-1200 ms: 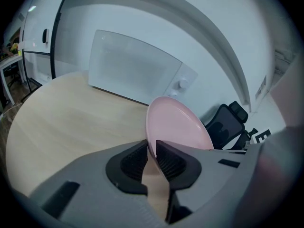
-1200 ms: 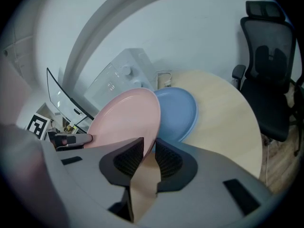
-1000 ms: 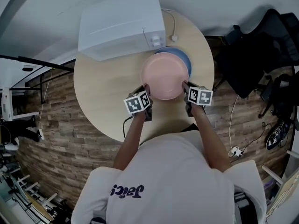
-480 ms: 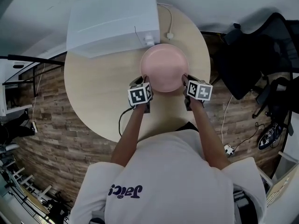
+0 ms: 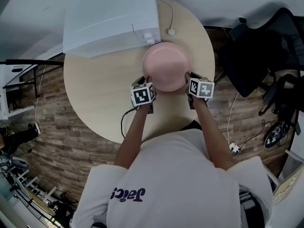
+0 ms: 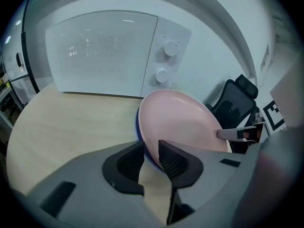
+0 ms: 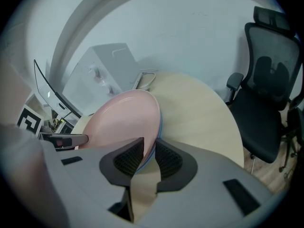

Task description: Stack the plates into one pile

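A pink plate (image 5: 166,72) lies on the round wooden table (image 5: 99,94), right in front of the microwave. It covers a blue plate, of which only the rim shows beneath it in the left gripper view (image 6: 138,127) and the right gripper view (image 7: 159,122). My left gripper (image 5: 147,82) has the pink plate's near-left rim (image 6: 183,125) between its jaws; the jaws are opening, though the pads look still in touch. My right gripper (image 5: 186,77) is shut on the near-right rim (image 7: 121,122).
A white microwave (image 5: 109,20) stands at the back of the table, close behind the plates. A white plug and cord (image 5: 170,32) lie beside it. A black cable (image 5: 124,122) hangs over the table's near edge. A black office chair (image 5: 251,56) stands to the right.
Both grippers carried the pink plate away from me and down. The blue plate, seen behind it a second ago, is now hidden under it in the head view.
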`<state>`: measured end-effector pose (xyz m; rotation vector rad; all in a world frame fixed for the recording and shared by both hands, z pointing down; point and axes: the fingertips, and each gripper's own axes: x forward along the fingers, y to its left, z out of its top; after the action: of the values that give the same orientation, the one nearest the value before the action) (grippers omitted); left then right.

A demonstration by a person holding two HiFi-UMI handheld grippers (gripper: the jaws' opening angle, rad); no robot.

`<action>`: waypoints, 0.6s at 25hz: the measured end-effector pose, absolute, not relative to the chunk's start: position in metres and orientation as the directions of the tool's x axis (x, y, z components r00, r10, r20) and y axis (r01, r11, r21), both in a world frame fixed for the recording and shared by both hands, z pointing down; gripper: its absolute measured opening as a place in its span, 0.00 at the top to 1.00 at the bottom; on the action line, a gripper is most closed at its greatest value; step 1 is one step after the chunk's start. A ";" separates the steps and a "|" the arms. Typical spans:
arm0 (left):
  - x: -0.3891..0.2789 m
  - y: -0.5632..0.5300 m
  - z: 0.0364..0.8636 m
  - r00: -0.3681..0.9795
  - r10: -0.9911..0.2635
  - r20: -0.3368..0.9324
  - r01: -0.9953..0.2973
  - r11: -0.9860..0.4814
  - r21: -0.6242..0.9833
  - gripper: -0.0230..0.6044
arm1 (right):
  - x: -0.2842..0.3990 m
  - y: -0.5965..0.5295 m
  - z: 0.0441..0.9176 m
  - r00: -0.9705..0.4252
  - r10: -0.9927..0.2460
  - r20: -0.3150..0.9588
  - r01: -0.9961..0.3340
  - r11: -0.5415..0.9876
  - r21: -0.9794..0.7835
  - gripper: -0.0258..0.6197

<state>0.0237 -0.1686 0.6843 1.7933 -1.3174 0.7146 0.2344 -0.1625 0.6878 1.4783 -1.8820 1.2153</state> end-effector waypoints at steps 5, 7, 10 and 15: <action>0.023 -0.168 0.686 0.315 -0.509 0.801 -0.949 -0.154 0.275 0.81 | 0.235 -0.162 0.691 -0.312 -0.537 0.784 -0.935 0.026 -0.355 0.82; 0.021 -0.168 0.689 0.309 -0.507 0.804 -0.951 -0.161 0.264 0.80 | 0.235 -0.165 0.692 -0.304 -0.543 0.783 -0.939 0.030 -0.344 0.82; 0.016 -0.170 0.690 0.278 -0.518 0.809 -0.960 -0.175 0.217 0.78 | 0.237 -0.171 0.688 -0.278 -0.568 0.774 -0.950 0.042 -0.311 0.82; 0.009 -0.173 0.686 0.285 -0.540 0.792 -0.959 -0.150 0.243 0.67 | 0.242 -0.177 0.682 -0.267 -0.586 0.765 -0.955 0.052 -0.293 0.77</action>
<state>0.0093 -0.1734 0.6861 1.8041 -1.3556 0.7048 0.2422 -0.1772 0.6825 1.5400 -1.8923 1.1021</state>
